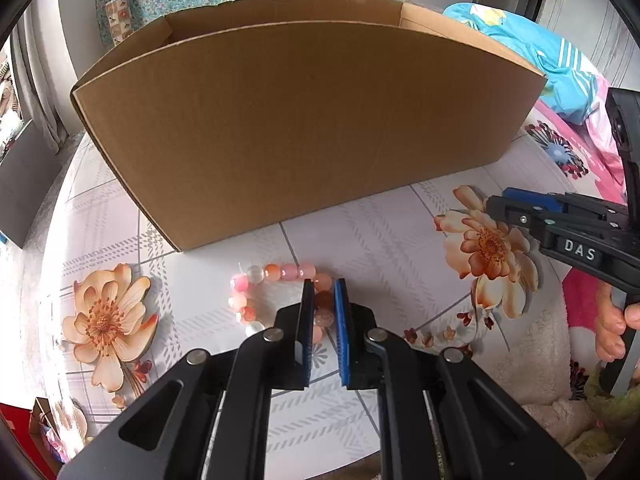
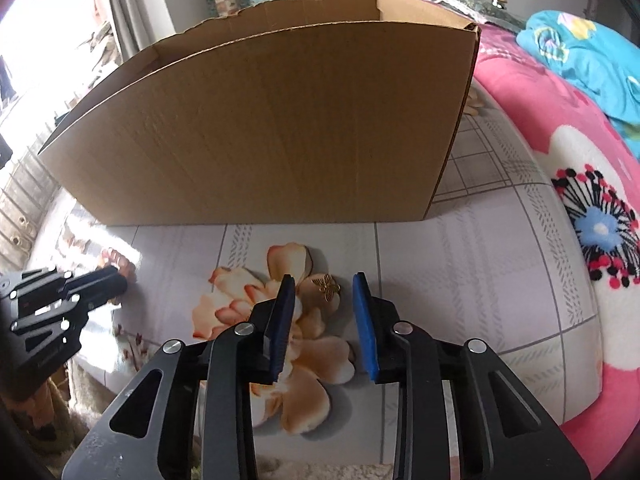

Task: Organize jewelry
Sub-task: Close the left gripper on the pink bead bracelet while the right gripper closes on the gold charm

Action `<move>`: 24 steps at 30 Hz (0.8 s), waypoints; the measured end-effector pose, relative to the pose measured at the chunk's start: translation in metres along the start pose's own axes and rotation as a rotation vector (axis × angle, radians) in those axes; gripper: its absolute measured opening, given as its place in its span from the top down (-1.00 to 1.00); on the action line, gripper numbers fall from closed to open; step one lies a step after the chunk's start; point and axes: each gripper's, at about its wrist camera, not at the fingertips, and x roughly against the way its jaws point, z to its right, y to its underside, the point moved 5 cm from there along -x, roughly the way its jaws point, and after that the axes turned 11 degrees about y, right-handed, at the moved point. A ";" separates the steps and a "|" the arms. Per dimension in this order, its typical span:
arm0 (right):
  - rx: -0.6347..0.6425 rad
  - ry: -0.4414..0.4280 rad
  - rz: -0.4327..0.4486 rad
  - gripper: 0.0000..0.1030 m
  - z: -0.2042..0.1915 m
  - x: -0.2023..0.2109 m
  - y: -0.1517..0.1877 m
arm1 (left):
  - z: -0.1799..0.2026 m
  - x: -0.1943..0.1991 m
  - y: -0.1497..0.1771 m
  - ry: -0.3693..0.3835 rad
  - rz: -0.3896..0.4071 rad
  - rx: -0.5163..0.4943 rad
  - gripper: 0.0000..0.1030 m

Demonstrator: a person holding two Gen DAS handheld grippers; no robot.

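Left wrist view: the left gripper (image 1: pixel 324 300) pinches one side of the bead bracelet (image 1: pixel 276 292), which lies on the table (image 1: pixel 400 220) just near of the cardboard box (image 1: pixel 304 120). The right gripper (image 2: pixel 324 300) stands spread around a small butterfly charm (image 2: pixel 327 287), not touching it. Neither piece appears boxed yet.

The tall cardboard box (image 2: pixel 256 128) walls off the far side of the tabletop (image 2: pixel 480 264); the near strip lies open, and the box top is open too

Left tool (image 1: pixel 324 286) and right tool (image 2: pixel 324 282): black angular arms, silver round rivets, blue ribbed pads; white "DAS" lettering at right of frame
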 end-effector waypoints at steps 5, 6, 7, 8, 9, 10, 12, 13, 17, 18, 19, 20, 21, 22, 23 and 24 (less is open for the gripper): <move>-0.027 0.032 -0.012 0.70 -0.003 0.000 -0.001 | 0.001 -0.001 -0.001 0.006 0.000 -0.001 0.82; -0.031 0.035 -0.013 0.70 -0.003 0.002 -0.001 | 0.001 -0.001 -0.001 0.008 -0.001 -0.001 0.82; -0.033 0.031 -0.016 0.70 -0.002 0.003 -0.001 | 0.001 -0.001 -0.001 0.010 0.000 0.000 0.82; -0.034 0.030 -0.022 0.70 -0.003 0.004 0.001 | 0.001 -0.002 -0.001 0.011 0.000 0.001 0.82; -0.034 0.030 -0.028 0.70 -0.009 0.008 0.003 | 0.001 -0.002 -0.001 0.013 0.000 0.001 0.82; -0.032 0.028 -0.033 0.71 -0.010 0.008 0.004 | 0.001 -0.002 -0.001 0.014 0.001 0.001 0.82; -0.023 0.036 -0.026 0.73 -0.013 0.008 0.004 | 0.002 -0.002 -0.001 0.016 0.001 0.000 0.82; -0.019 0.040 -0.023 0.74 -0.016 0.007 0.003 | 0.001 -0.002 -0.001 0.017 0.002 -0.001 0.82; -0.025 0.038 -0.018 0.75 -0.019 0.005 -0.001 | 0.001 -0.001 -0.001 0.021 0.004 0.002 0.82; -0.025 0.038 -0.016 0.75 -0.018 0.005 -0.001 | 0.000 -0.001 -0.001 0.022 0.005 0.004 0.82; -0.026 0.040 -0.015 0.75 -0.018 0.005 -0.002 | 0.000 -0.001 0.000 0.023 0.006 0.005 0.82; -0.028 0.044 -0.015 0.75 -0.018 0.005 -0.003 | 0.000 -0.001 0.000 0.023 0.006 0.006 0.82; -0.029 0.053 -0.014 0.75 -0.019 0.005 -0.003 | 0.000 -0.001 0.000 0.023 0.007 0.006 0.82; -0.031 0.058 -0.014 0.75 -0.020 0.005 -0.003 | 0.000 -0.001 0.000 0.023 0.007 0.006 0.82; -0.034 0.062 -0.013 0.75 -0.020 0.004 -0.004 | 0.000 -0.001 0.000 0.023 0.007 0.007 0.82; -0.037 0.065 -0.011 0.75 -0.021 0.004 -0.005 | 0.000 0.000 0.000 0.022 0.007 0.005 0.82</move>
